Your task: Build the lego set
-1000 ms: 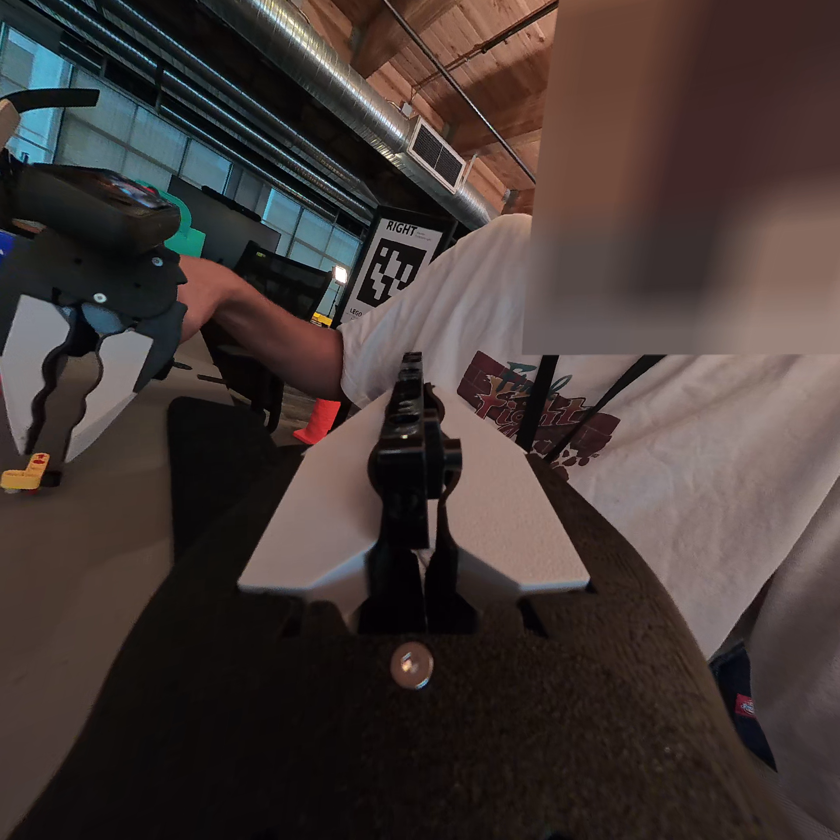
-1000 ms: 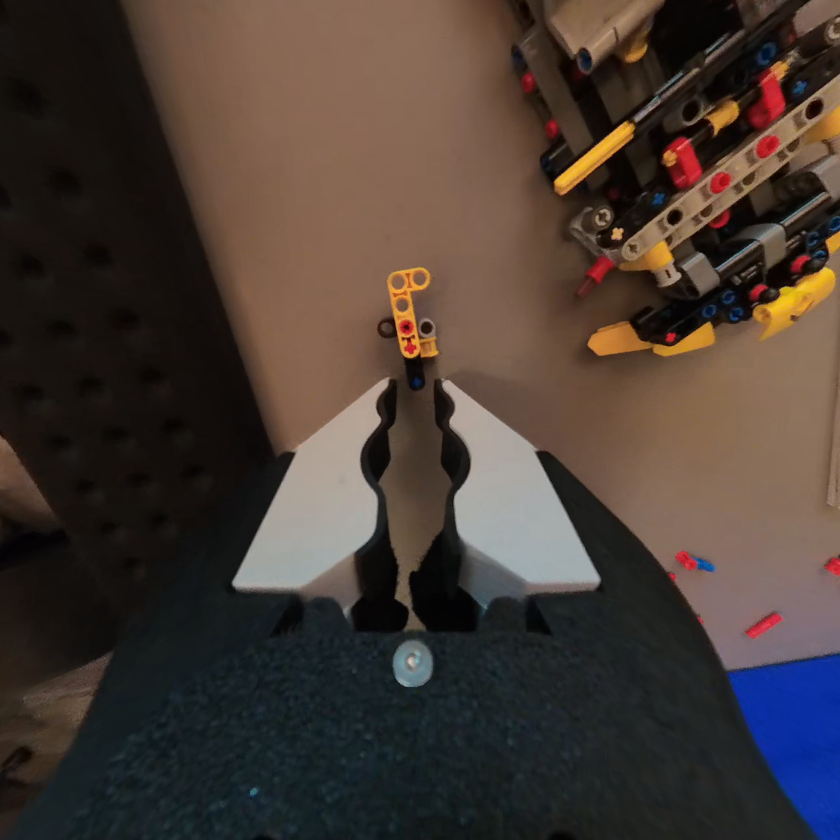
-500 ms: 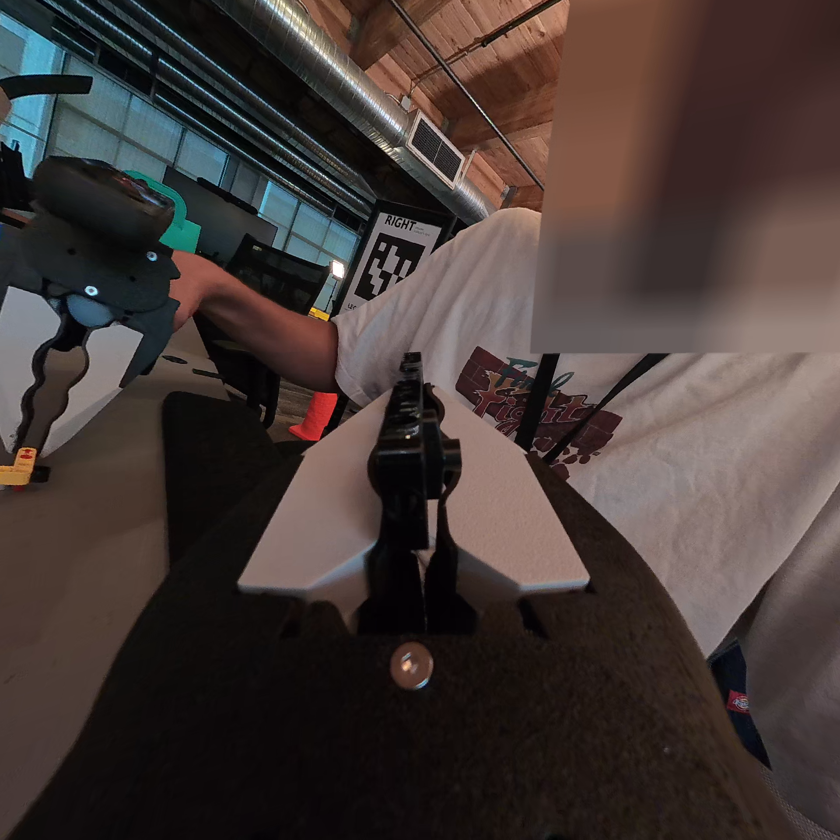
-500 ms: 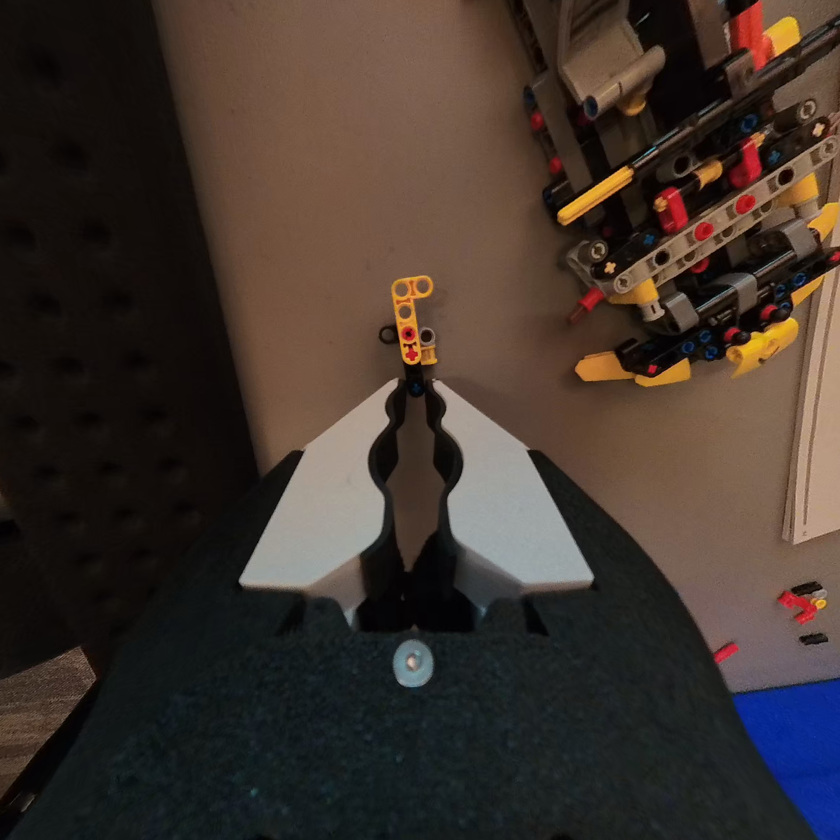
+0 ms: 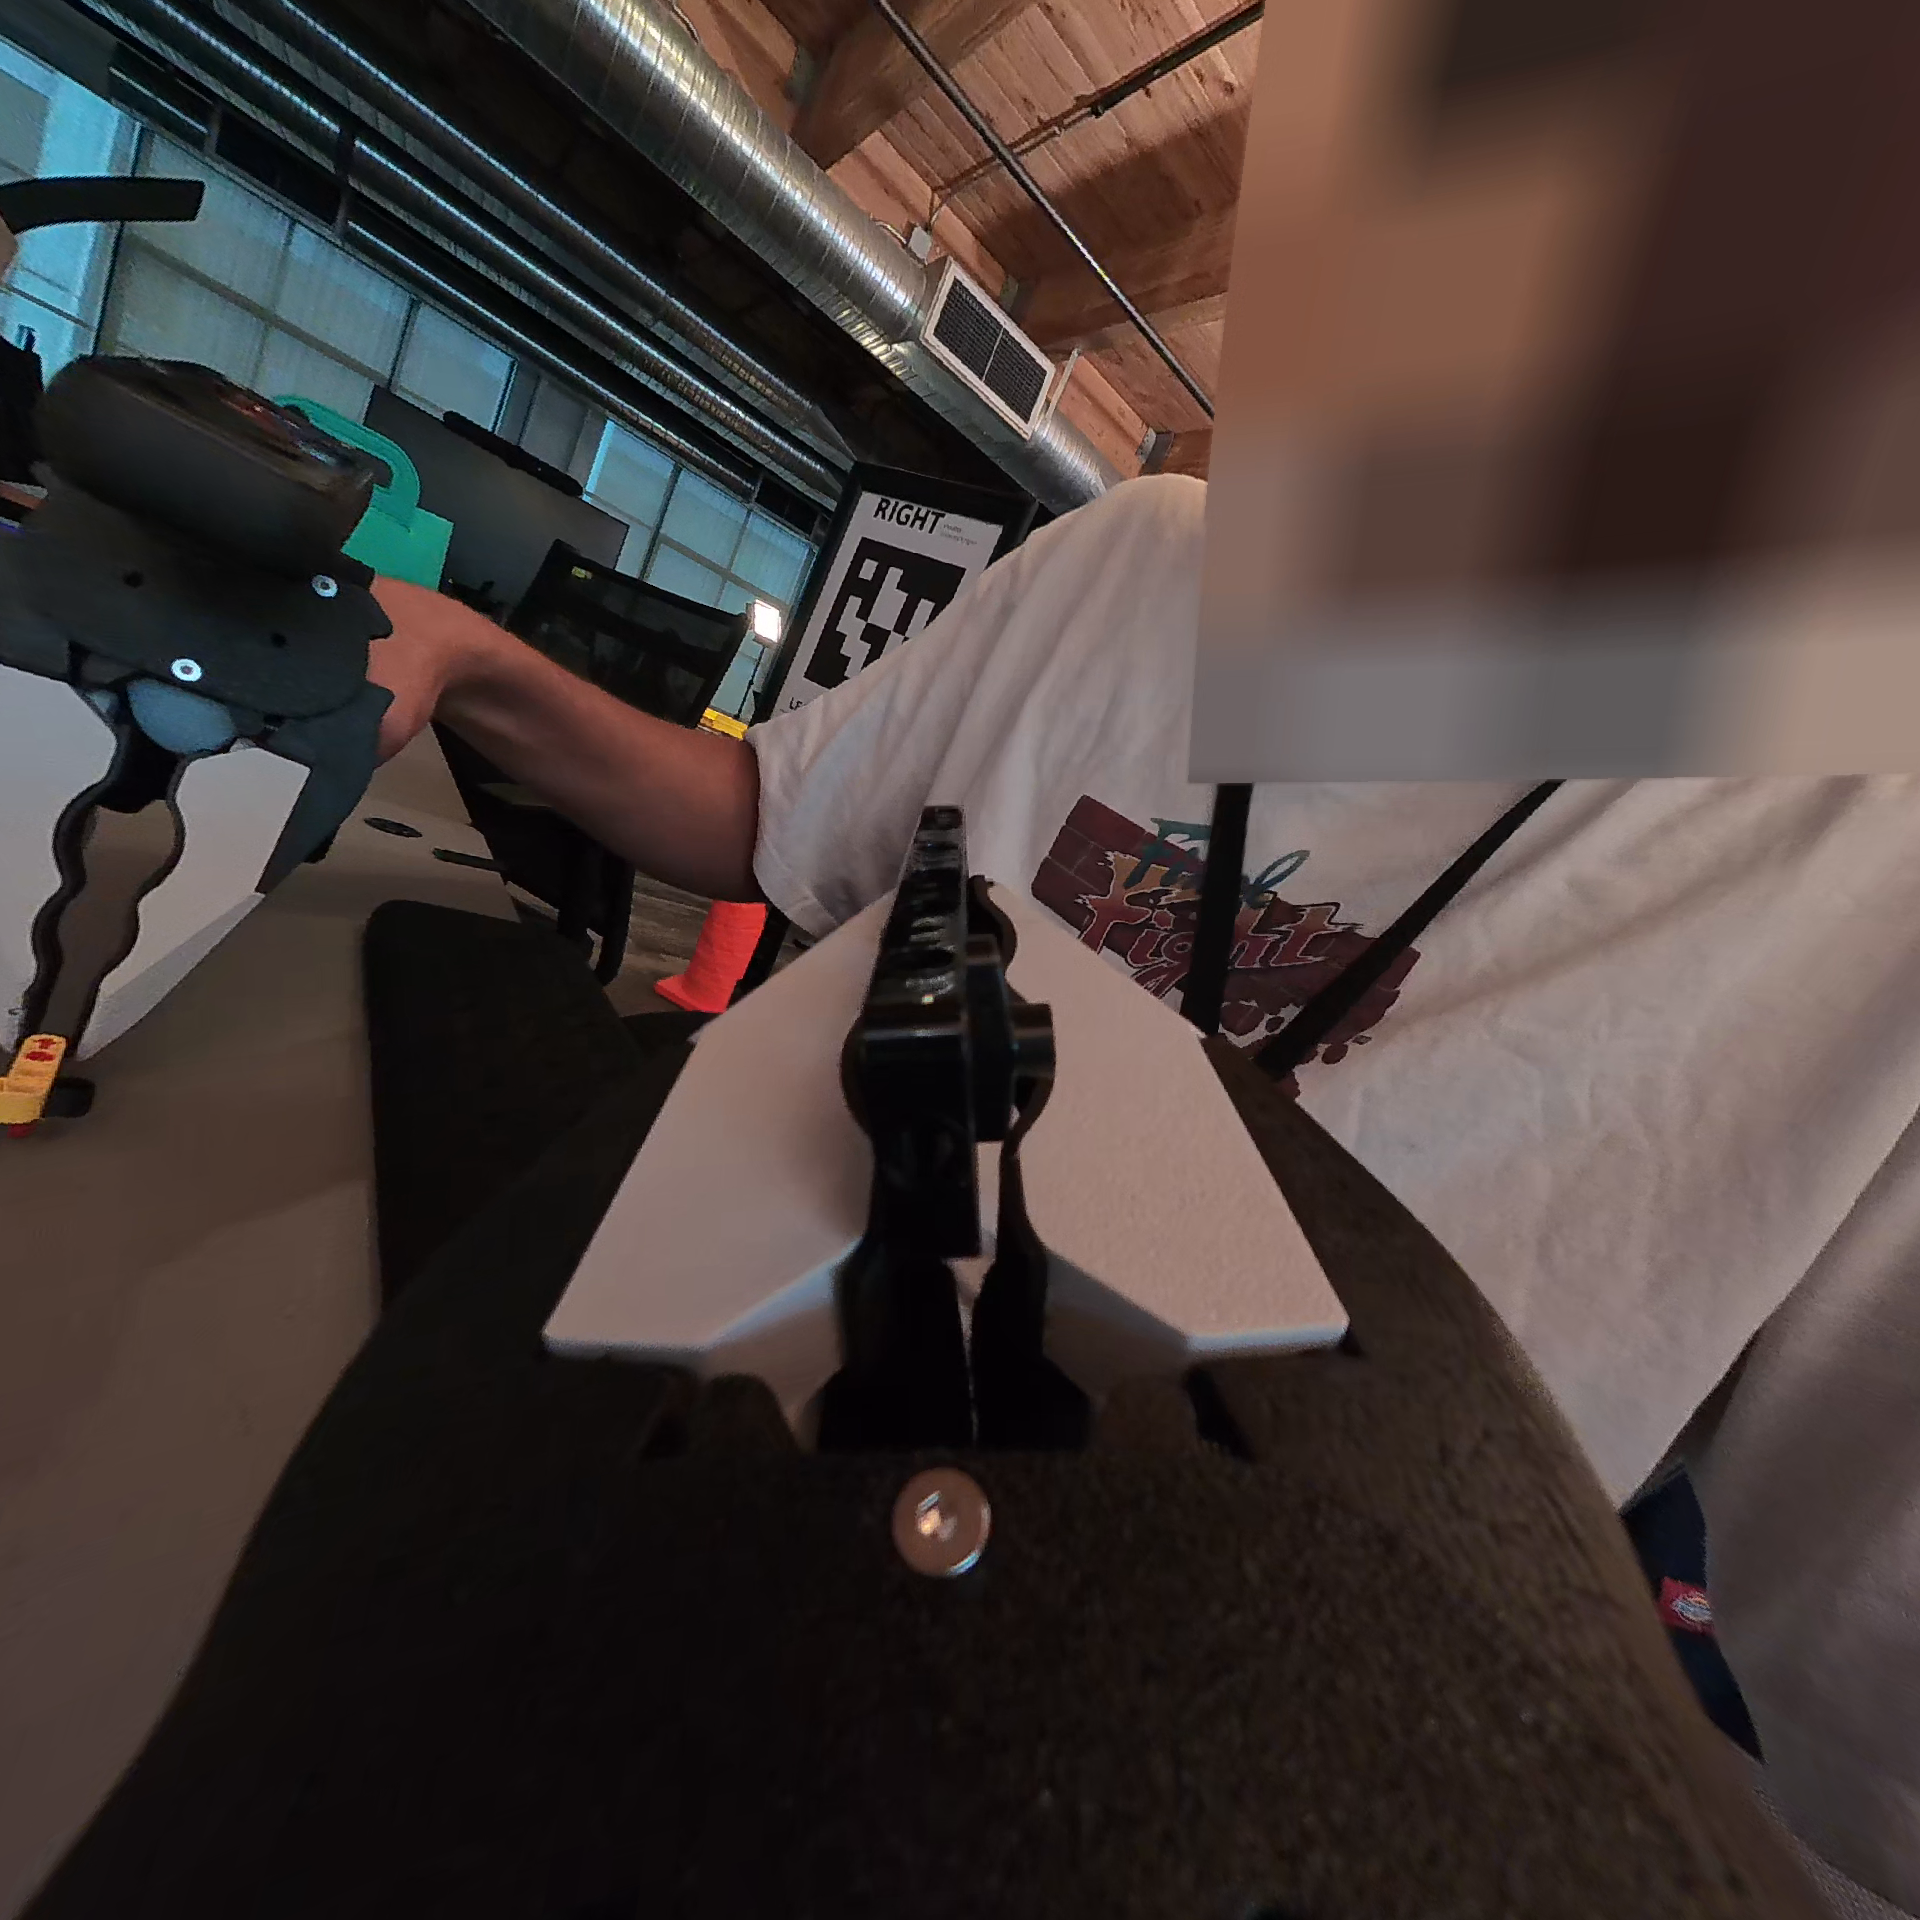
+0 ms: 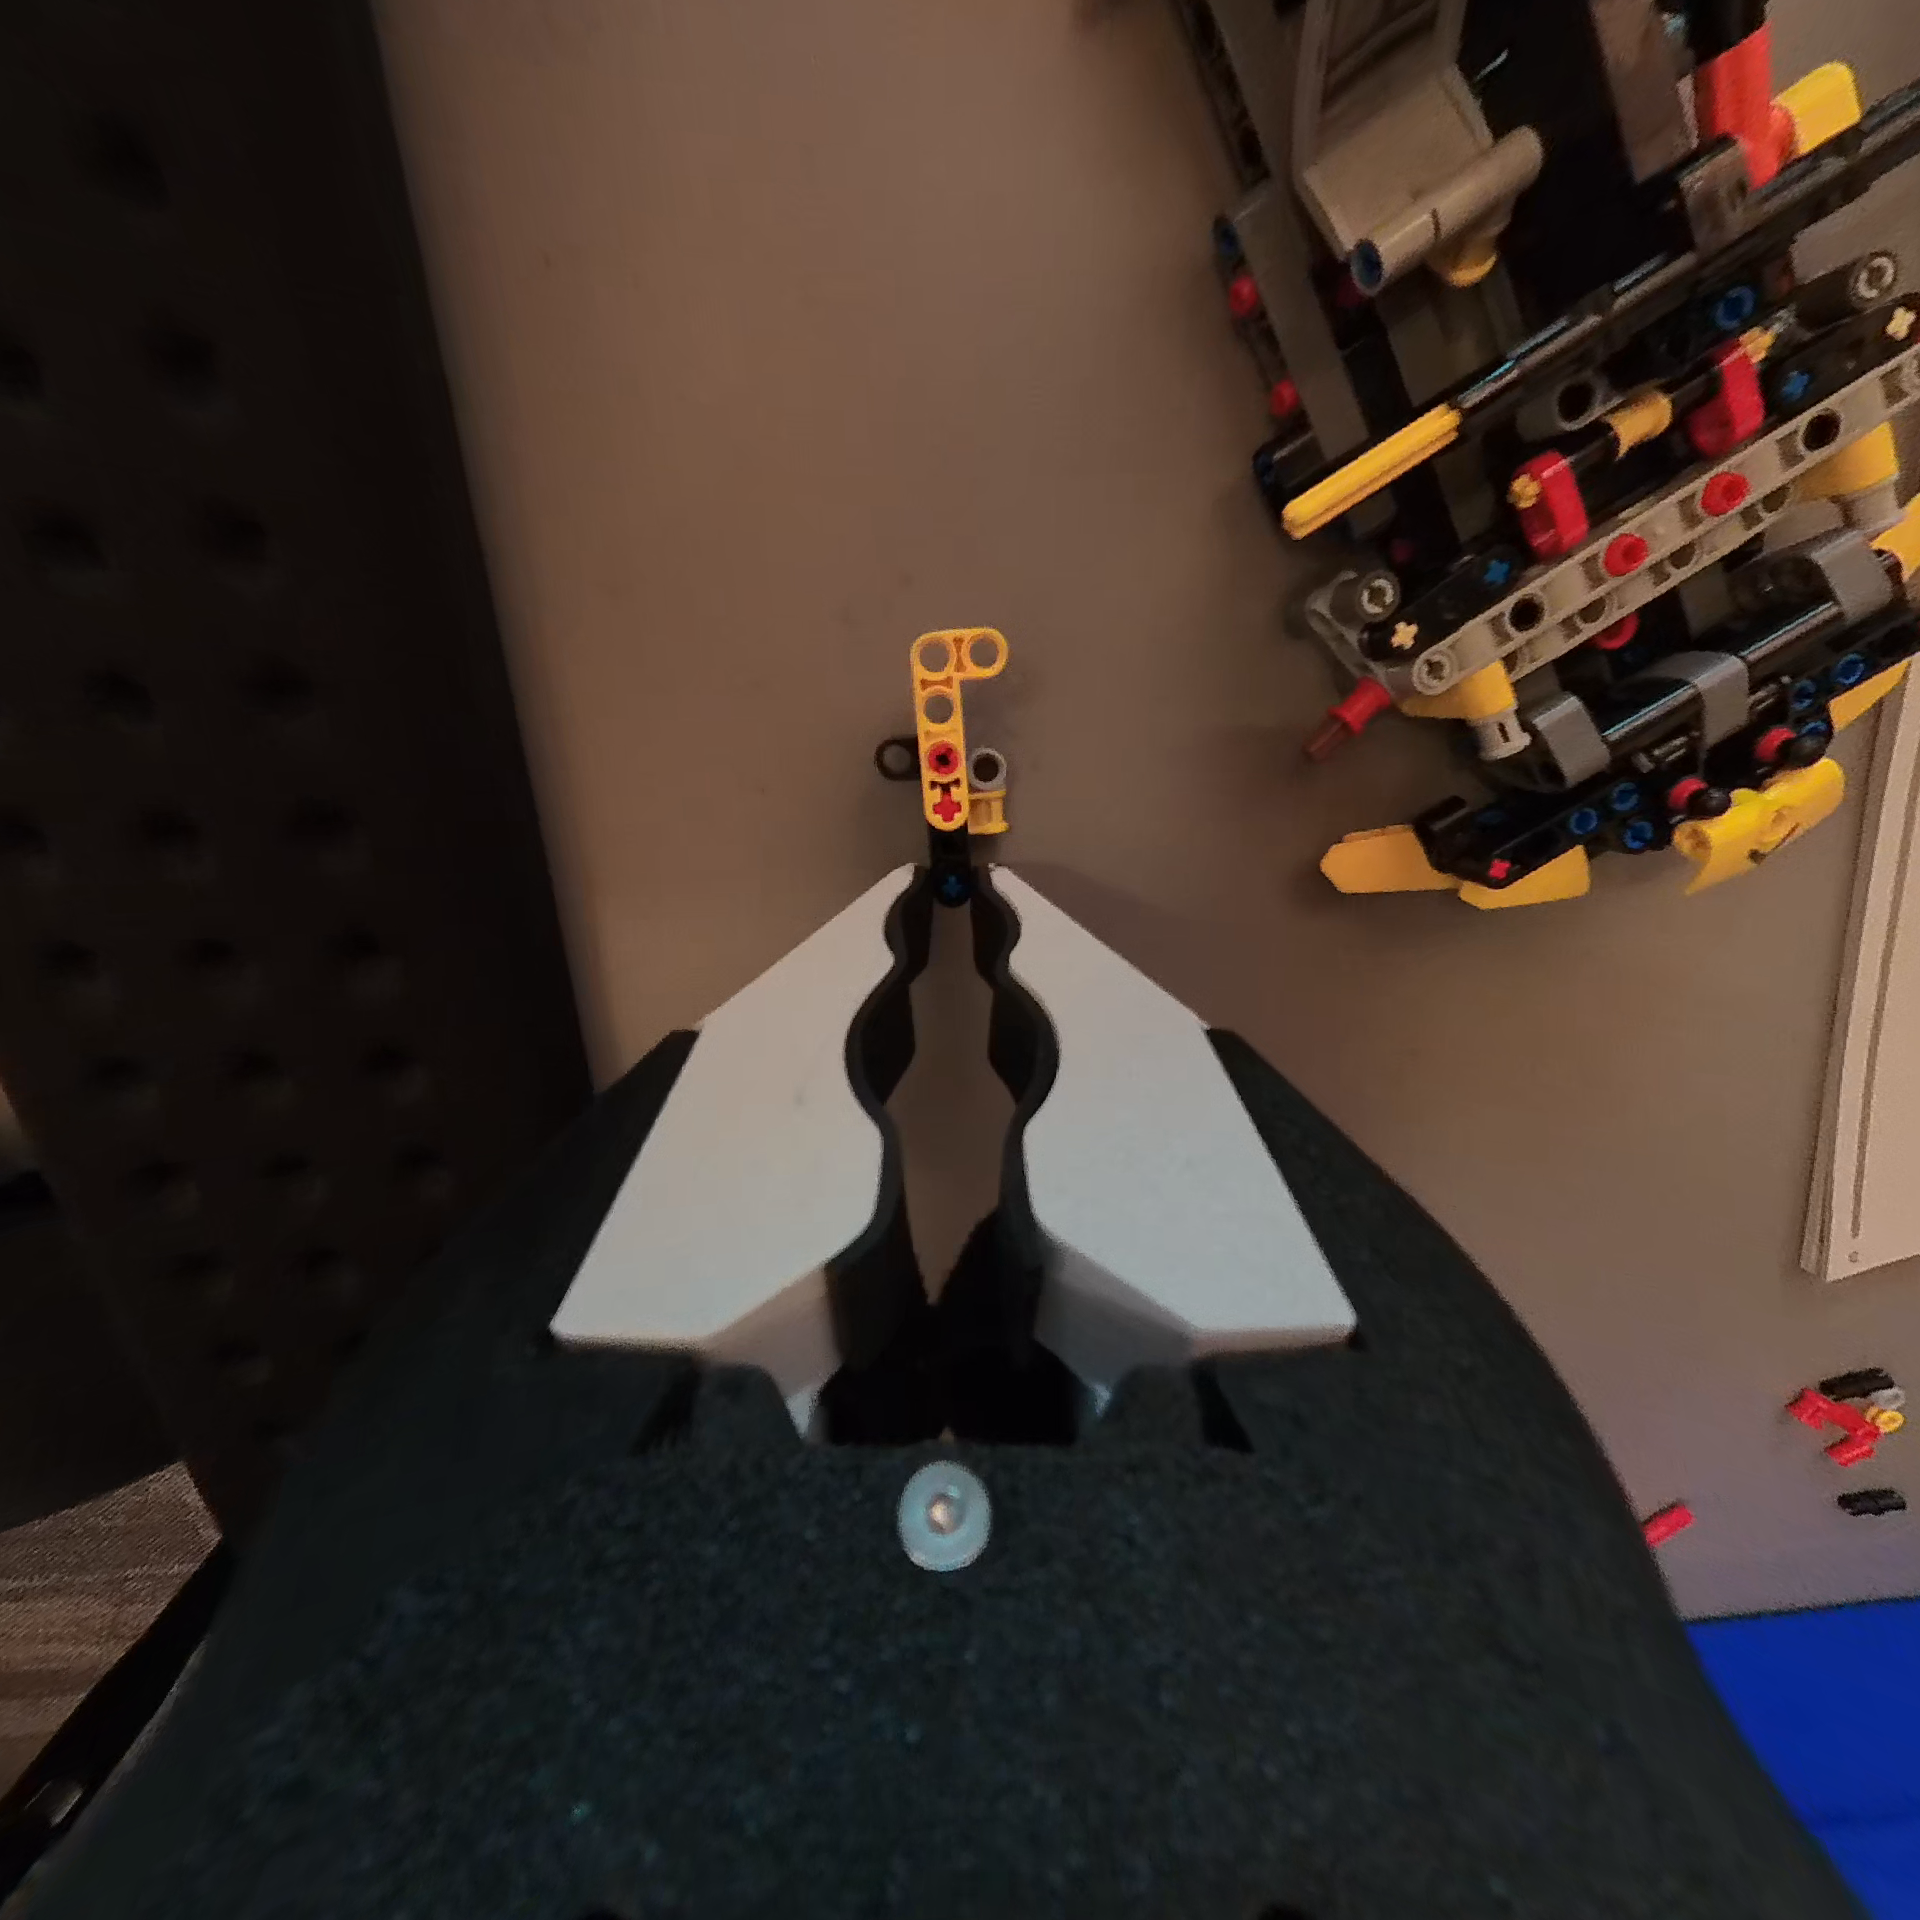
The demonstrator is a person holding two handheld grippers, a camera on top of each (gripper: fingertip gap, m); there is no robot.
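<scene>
The right claw [image 6: 951,883] has its two white fingers with black wavy pads drawn in on the near end of a small lego assembly: a yellow L-shaped plastic beam [image 6: 948,732] with red pins, fixed to a thin black beam [image 6: 948,868] with a blue pin. The fingertips pinch that black end, so the yellow beam juts out beyond the tips, away from the camera, over the tan surface [image 6: 748,364]. A small grey and yellow connector [image 6: 989,790] sits on the right side of the yellow beam, and a black ring [image 6: 894,756] shows on its left.

To the far right on the surface lies a large partly built lego model of black, grey and yellow beams with red and blue pins [image 6: 1621,582], well apart from the claw. Loose red and black pins [image 6: 1855,1423] lie near the right edge, beside a stack of white paper [image 6: 1870,1039].

The left claw [image 5: 961,935] is closed on a long black lego beam with holes [image 5: 930,997], which stands edge-on between the white fingers and reaches past the tips toward a person in a white printed T-shirt [image 5: 1507,1039]. Far left in that view, the right claw [image 5: 47,1023] touches down at the yellow piece [image 5: 31,1075]
</scene>
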